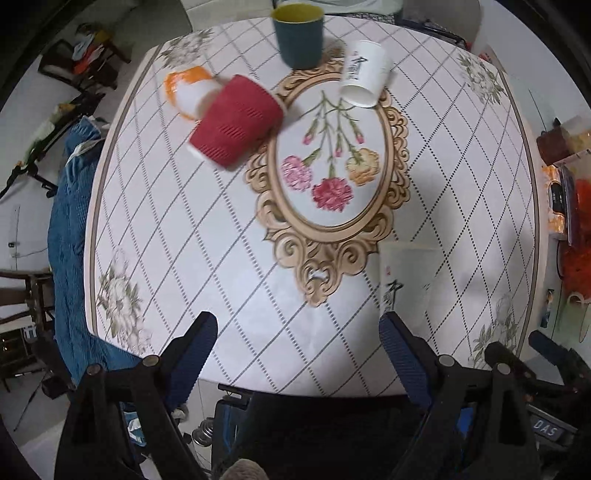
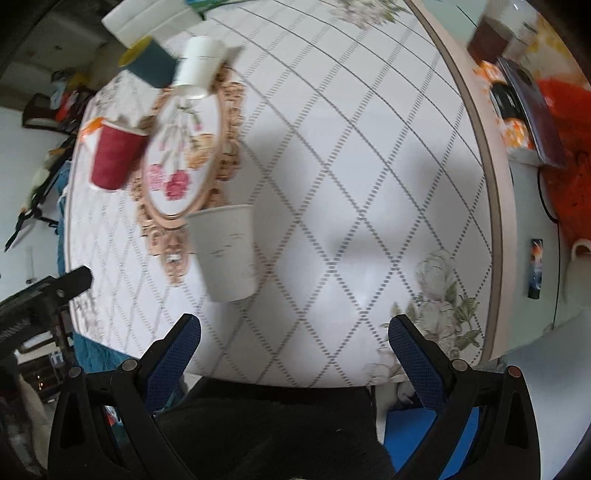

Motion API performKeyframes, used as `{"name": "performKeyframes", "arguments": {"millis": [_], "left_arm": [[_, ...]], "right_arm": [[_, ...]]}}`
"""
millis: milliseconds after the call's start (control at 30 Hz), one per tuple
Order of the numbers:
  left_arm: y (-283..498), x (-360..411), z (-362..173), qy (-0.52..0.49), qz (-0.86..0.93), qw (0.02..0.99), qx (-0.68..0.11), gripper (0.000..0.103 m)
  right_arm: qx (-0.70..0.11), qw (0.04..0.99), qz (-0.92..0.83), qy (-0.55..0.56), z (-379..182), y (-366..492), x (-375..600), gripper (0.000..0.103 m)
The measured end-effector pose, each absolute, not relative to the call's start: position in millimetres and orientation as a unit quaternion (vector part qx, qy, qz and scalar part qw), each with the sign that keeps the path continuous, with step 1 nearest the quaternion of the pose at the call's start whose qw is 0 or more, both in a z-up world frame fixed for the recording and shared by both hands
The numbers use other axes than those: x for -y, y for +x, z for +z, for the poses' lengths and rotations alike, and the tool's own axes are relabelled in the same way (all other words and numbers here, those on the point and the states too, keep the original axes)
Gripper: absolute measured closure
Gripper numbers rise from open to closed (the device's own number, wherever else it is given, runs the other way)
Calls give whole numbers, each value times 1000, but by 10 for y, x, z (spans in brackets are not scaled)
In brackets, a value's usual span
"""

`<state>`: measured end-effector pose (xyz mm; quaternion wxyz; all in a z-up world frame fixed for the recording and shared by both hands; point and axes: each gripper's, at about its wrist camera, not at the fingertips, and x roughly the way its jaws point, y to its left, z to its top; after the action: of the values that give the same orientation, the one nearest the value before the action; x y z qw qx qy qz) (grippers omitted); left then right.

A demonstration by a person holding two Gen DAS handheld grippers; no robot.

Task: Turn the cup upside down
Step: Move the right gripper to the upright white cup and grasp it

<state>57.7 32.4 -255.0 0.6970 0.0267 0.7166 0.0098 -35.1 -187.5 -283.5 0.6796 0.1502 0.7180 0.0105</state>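
Note:
A white paper cup [image 2: 227, 253] stands near the table's front edge, wide end toward the far side; it also shows in the left wrist view [image 1: 406, 284], just beyond the left gripper's right finger. A red ribbed cup [image 1: 236, 120] [image 2: 116, 157], an orange-and-white cup [image 1: 188, 90], a teal cup with a yellow inside [image 1: 299, 35] [image 2: 151, 62] and another white paper cup [image 1: 364, 74] [image 2: 197, 68] sit farther back. My left gripper [image 1: 299, 343] is open and empty above the front edge. My right gripper [image 2: 295, 349] is open and empty, the near white cup ahead to its left.
The table [image 1: 192, 240] has a white diamond-patterned cloth with an oval flower medallion [image 1: 328, 162]. A blue quilted cover [image 1: 70, 240] hangs at the left. A cluttered shelf with red and orange items [image 2: 535, 122] is at the right. My left gripper's body [image 2: 44, 295] shows at the left edge.

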Motion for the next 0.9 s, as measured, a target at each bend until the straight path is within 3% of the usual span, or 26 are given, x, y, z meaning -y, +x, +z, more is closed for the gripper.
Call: {"name": "performKeyframes", "arguments": {"millis": [367,500,567,733,900], "left_arm": [[483,-758,-2495,4,-4,698,-716,14],[539,-836,-2617,17,-3,700,-714,13],[581,-861,-2690,21,-10,708,-706,3],[680,-899,-2934,28,-8,716,-697,3],[702,-947,-3282,10,6,690,-724,3]], "right_arm": [[-715,687,5,131,-2678,48,1425,0],[-715,695,10,78,-2642,139,1268,0],[-707,706,24,30,-2609,217,1165,0],[-664,716,98,-190,-2551,394,799,0],[-553,627,218,-503,-2762,169,333,0]]}}
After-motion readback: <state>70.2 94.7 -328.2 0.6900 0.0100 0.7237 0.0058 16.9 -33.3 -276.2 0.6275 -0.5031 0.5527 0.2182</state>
